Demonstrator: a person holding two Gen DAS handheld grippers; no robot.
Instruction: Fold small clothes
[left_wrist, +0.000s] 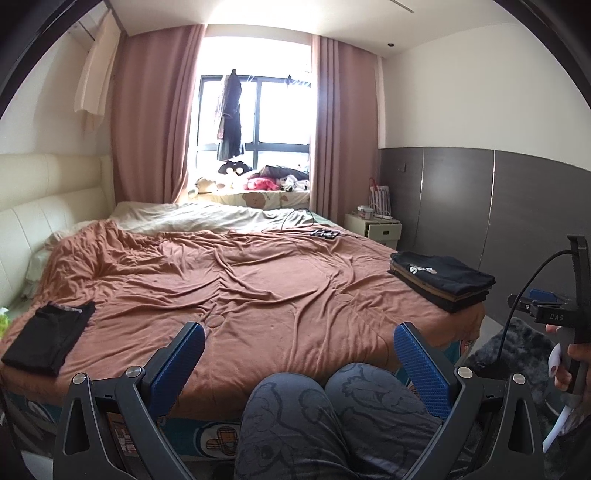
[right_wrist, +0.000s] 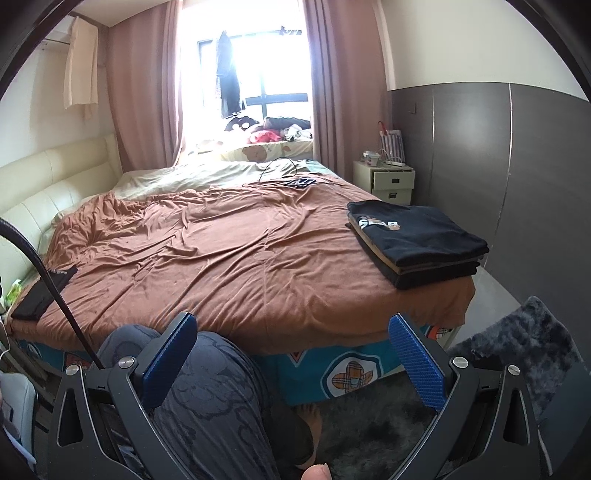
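A stack of folded clothes (right_wrist: 417, 243) sits at the near right corner of the bed, dark garments layered with a tan one between them and a black top with a white print uppermost. At the opposite, near left corner lies a single folded black garment (left_wrist: 48, 338), flat on the cover and well apart from the stack. Both rest on a rumpled rust-orange duvet (left_wrist: 236, 280) that spreads over most of the bed, with a pale sheet showing beyond it toward the window.

The left gripper (left_wrist: 299, 354) hovers low at the foot of the bed, its blue-padded fingers spread wide with nothing between them; the person's knees in grey patterned trousers (left_wrist: 332, 417) fill the space below it. The right gripper (right_wrist: 293, 347) is likewise spread apart and empty, held over the person's leg and the bed's edge. In the left wrist view, a hand (left_wrist: 570, 363) grips the right tool's handle at the far right edge.

A cream padded headboard (left_wrist: 44, 218) lines the left side. Pink curtains (left_wrist: 155, 122) frame a bright window, and a small cream nightstand (right_wrist: 391, 181) stands by the grey panelled wall. A dark shaggy rug (right_wrist: 517, 347) lies on the floor to the right.
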